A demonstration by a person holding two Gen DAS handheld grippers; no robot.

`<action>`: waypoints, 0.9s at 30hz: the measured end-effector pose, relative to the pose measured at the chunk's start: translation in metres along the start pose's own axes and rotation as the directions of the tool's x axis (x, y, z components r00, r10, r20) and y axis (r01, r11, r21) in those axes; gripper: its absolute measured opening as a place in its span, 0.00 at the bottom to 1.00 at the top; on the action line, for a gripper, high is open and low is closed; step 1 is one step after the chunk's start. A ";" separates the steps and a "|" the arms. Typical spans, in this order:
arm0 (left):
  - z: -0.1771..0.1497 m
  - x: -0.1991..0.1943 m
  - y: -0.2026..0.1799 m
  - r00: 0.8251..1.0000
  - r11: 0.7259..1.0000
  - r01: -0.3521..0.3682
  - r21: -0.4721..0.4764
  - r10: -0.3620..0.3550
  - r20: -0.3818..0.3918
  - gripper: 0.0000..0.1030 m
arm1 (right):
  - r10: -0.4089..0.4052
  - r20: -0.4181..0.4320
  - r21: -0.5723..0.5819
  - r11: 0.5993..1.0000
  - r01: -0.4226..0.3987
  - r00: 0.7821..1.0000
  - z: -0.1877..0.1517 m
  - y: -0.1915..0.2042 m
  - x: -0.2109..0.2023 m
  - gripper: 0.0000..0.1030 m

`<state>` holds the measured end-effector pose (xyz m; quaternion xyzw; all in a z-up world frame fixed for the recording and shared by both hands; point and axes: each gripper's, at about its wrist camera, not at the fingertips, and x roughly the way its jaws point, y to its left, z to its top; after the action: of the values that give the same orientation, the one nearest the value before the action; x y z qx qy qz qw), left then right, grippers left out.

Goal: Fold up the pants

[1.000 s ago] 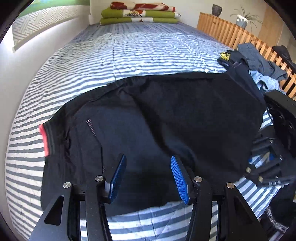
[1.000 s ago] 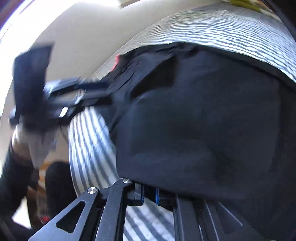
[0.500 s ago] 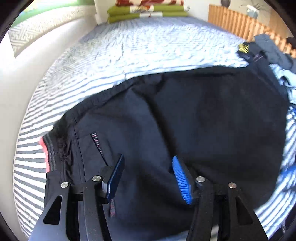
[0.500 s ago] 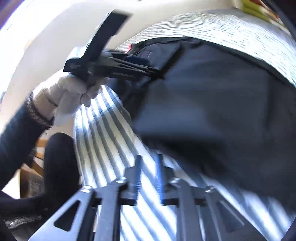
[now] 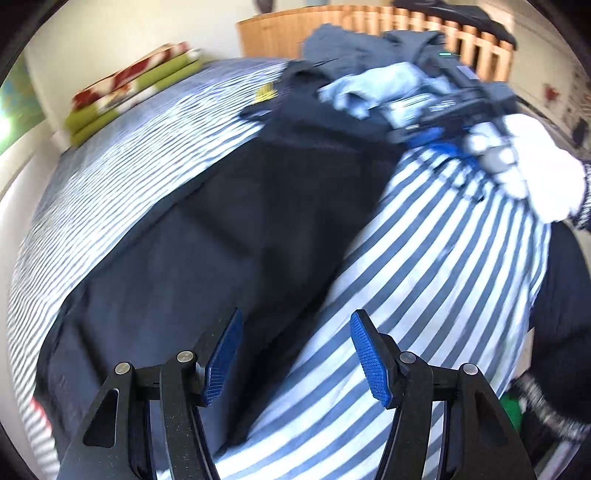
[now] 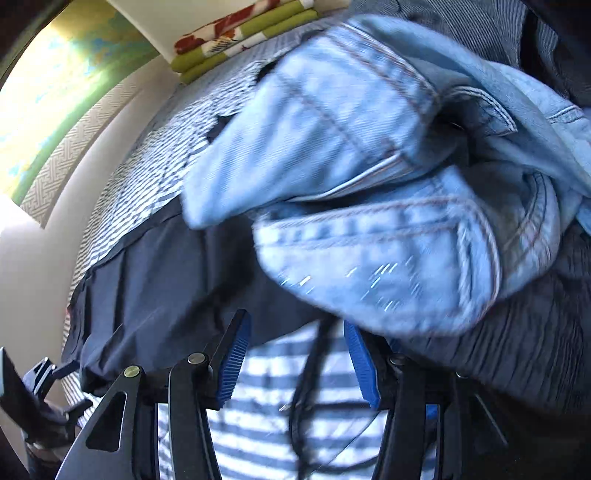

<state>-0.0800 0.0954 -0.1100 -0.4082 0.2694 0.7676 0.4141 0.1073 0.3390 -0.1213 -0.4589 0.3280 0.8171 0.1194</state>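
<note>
The black pants (image 5: 221, 229) lie folded and flat on the striped bed sheet (image 5: 443, 277). My left gripper (image 5: 295, 332) hovers over their near edge, jaws opening with nothing between them. At the upper right a white-gloved hand (image 5: 532, 173) holds my right gripper (image 5: 436, 114) against the heap of clothes. In the right wrist view my right gripper (image 6: 297, 343) has its jaws opening just below light blue jeans (image 6: 369, 184). A thin dark cord (image 6: 314, 354) runs through the gap, and the pads do not press on it. The black pants (image 6: 166, 288) lie to its left.
A heap of dark and grey garments (image 5: 369, 48) lies at the bed's far right, before a wooden slatted rail (image 5: 369, 22). Folded green and red blankets (image 5: 129, 96) are stacked at the head of the bed. A pale wall borders the bed's left side.
My right gripper let go of the black pants' edge, its jaws parted, and it swung across to the blue jeans. My left gripper slid from over the pants to their near edge.
</note>
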 end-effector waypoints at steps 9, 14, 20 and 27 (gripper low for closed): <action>0.105 0.085 -0.097 0.995 0.989 0.100 0.109 -0.098 -0.021 0.62 | -0.015 0.065 0.009 1.000 0.014 0.998 0.025 0.008 -0.004 0.46; 0.158 0.147 -0.129 0.992 0.990 0.119 0.080 -0.115 -0.057 0.74 | -0.104 0.131 0.078 0.992 0.095 0.986 0.048 -0.013 -0.027 0.44; 0.182 0.179 -0.123 0.994 0.994 0.104 0.012 -0.104 -0.023 0.58 | -0.078 0.091 0.031 0.997 0.076 0.993 0.042 -0.008 -0.029 0.45; 0.170 0.173 -0.073 0.977 0.954 0.211 -0.213 -0.210 0.027 0.04 | 0.052 0.019 0.035 0.998 -0.053 0.998 0.033 -0.013 -0.042 0.47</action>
<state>-0.1424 0.3321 -0.1740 -0.4752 0.1391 0.7447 0.4475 0.1150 0.3741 -0.0797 -0.4405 0.3534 0.8180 0.1090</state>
